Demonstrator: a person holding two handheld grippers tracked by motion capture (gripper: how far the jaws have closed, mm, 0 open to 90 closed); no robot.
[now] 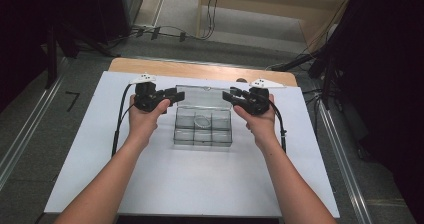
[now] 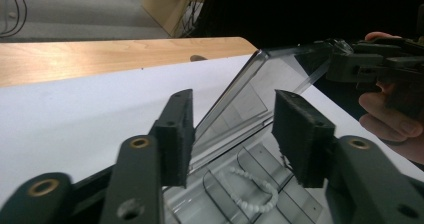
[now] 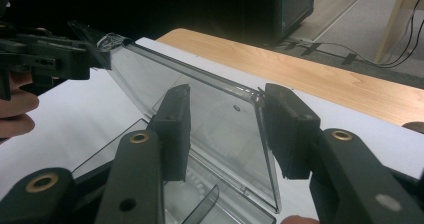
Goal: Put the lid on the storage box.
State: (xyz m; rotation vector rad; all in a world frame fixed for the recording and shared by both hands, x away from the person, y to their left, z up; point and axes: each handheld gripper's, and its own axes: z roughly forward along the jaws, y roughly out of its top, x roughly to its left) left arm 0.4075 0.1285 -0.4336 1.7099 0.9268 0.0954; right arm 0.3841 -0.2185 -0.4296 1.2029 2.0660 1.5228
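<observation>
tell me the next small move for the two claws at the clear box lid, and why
Probably ease both claws off the lid sideways. It already stands raised behind the clear box. The left claw and right claw straddle its two ends with a gap at the pads, and the white beaded loop lies uncovered in a compartment.

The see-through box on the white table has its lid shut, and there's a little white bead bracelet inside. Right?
Not quite. The lid of the box stands open, tilted up, as the left gripper view shows. The white bead bracelet does lie inside, on the white table.
</observation>
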